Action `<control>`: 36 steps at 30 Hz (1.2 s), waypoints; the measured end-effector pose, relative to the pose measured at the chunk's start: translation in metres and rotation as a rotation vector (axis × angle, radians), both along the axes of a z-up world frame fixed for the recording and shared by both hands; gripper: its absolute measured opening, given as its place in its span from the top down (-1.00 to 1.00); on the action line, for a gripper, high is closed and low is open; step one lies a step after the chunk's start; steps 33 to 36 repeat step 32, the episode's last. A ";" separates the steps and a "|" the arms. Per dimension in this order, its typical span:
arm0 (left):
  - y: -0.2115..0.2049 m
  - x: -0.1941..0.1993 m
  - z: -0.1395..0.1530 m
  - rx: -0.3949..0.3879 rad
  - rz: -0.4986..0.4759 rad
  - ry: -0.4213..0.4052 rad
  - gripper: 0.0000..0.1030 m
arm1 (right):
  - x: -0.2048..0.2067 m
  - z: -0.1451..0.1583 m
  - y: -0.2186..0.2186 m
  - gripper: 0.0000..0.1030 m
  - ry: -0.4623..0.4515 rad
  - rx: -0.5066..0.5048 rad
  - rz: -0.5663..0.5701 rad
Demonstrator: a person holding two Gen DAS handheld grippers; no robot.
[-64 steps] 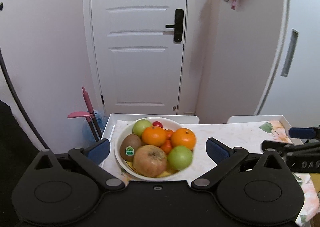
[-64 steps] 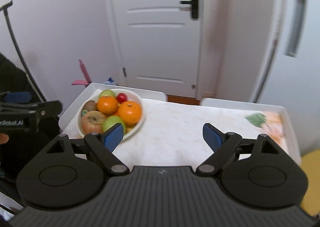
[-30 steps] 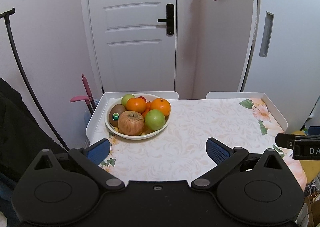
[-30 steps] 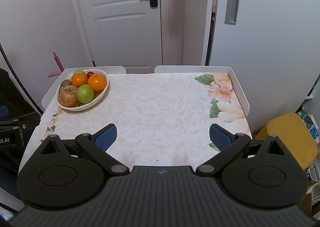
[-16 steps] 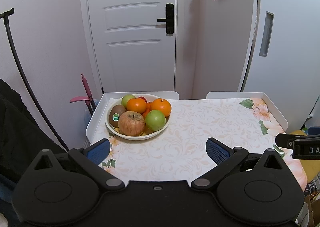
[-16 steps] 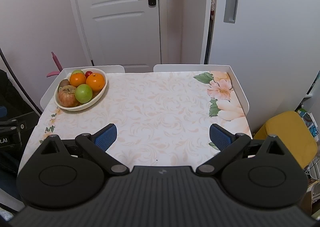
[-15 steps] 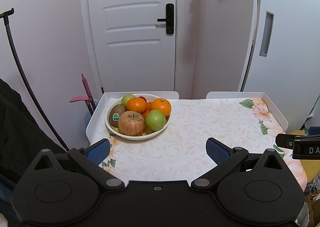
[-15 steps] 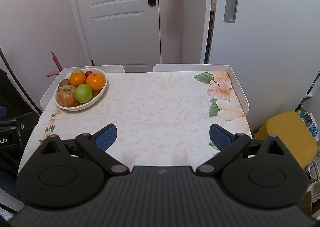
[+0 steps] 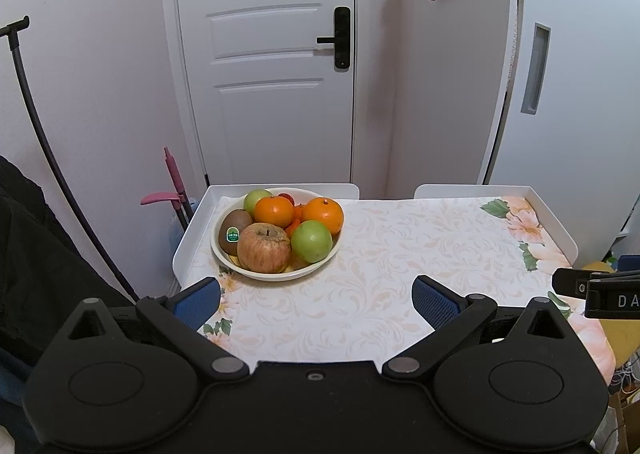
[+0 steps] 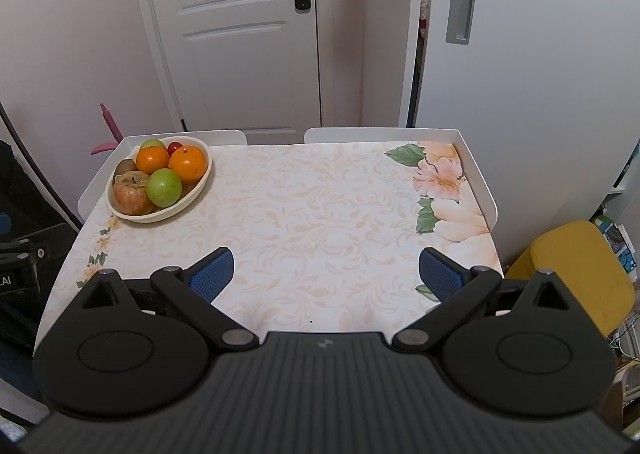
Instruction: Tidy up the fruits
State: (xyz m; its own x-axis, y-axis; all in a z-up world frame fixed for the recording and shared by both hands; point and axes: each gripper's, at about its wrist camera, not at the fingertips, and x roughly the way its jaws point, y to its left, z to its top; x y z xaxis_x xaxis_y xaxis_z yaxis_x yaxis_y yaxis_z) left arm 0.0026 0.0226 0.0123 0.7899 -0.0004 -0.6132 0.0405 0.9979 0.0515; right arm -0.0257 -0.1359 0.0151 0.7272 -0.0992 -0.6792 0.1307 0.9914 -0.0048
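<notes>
A cream bowl (image 9: 276, 275) stands at the table's far left corner and shows in the right wrist view (image 10: 160, 214) too. It holds a red-brown apple (image 9: 263, 247), a green apple (image 9: 311, 241), two oranges (image 9: 323, 214), a kiwi (image 9: 233, 226) with a sticker, another green fruit and small red ones. My left gripper (image 9: 316, 296) is open and empty, held back over the table's near edge. My right gripper (image 10: 326, 270) is open and empty over the near middle of the table.
The table (image 10: 320, 206) has a floral cloth and a raised white rim. A white door (image 9: 272, 66) stands behind it. A yellow seat (image 10: 576, 274) is at the right. A pink-handled tool (image 9: 172, 190) leans at the left.
Over two seconds both grippers pulled back from the bowl to the near edge. In the last half second nothing moved.
</notes>
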 end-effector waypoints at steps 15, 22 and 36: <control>-0.004 0.002 -0.001 -0.003 -0.005 -0.005 -1.00 | 0.001 -0.001 -0.001 -1.00 0.001 0.001 -0.001; -0.005 0.002 0.000 -0.001 0.005 -0.021 -1.00 | 0.002 -0.001 -0.002 -1.00 0.001 0.002 -0.003; -0.001 0.004 0.001 -0.017 0.018 -0.022 -1.00 | 0.005 0.000 -0.002 -1.00 0.002 0.001 -0.006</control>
